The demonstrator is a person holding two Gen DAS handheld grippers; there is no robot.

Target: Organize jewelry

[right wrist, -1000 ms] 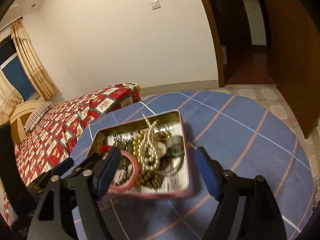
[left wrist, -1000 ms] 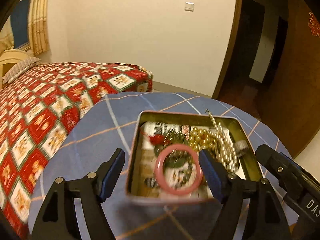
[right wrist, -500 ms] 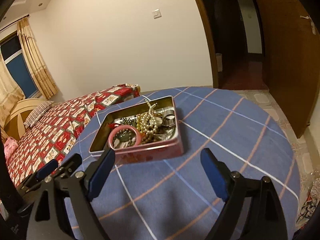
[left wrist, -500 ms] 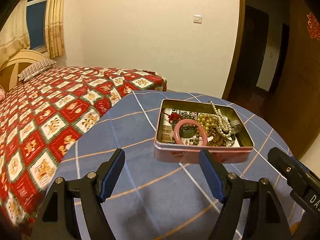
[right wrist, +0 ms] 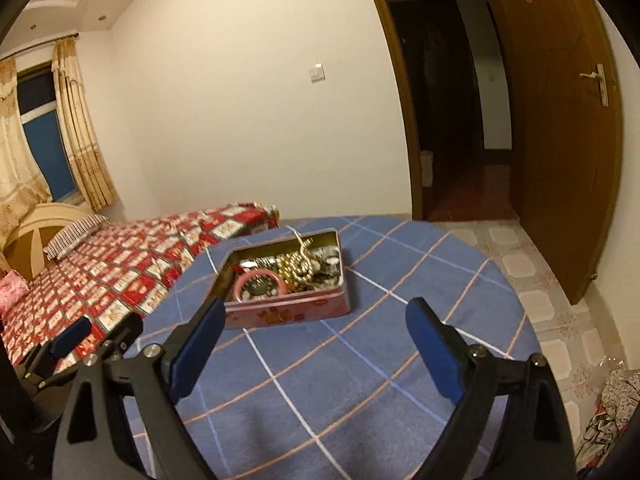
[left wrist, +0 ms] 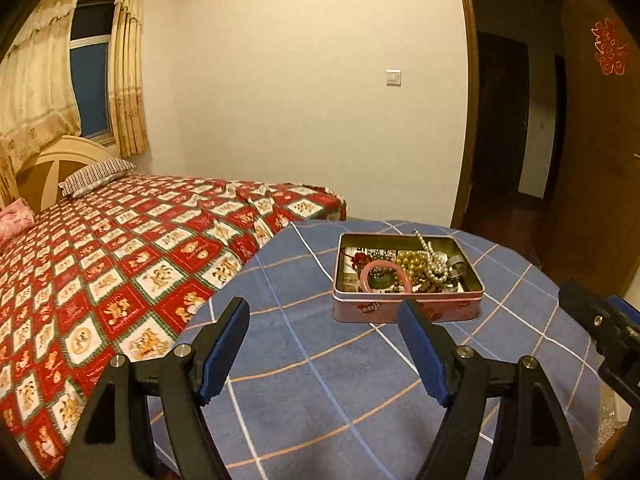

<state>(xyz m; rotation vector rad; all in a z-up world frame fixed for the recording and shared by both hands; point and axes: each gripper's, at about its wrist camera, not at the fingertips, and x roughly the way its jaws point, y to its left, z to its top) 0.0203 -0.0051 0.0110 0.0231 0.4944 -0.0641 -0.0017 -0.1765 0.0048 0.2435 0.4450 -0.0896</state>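
Observation:
A pink open tin (left wrist: 406, 307) sits on the blue checked table (left wrist: 328, 380). It holds a pink bangle (left wrist: 385, 277), pearl and gold bead strands (left wrist: 428, 266) and other jewelry. My left gripper (left wrist: 324, 320) is open and empty, well back from the tin. The tin (right wrist: 288, 314) also shows in the right wrist view with the bangle (right wrist: 260, 283) inside. My right gripper (right wrist: 316, 320) is open and empty, also back from the tin. The right gripper's body shows at the right edge of the left wrist view (left wrist: 600, 328).
A bed with a red patterned cover (left wrist: 100, 272) stands left of the table. An open wooden door (right wrist: 560, 128) and a dark doorway are at the right. Tiled floor (right wrist: 532, 272) lies beyond the table's right edge.
Both grippers have pulled back and up from the tin, which now looks smaller and farther off. Both stay open and empty.

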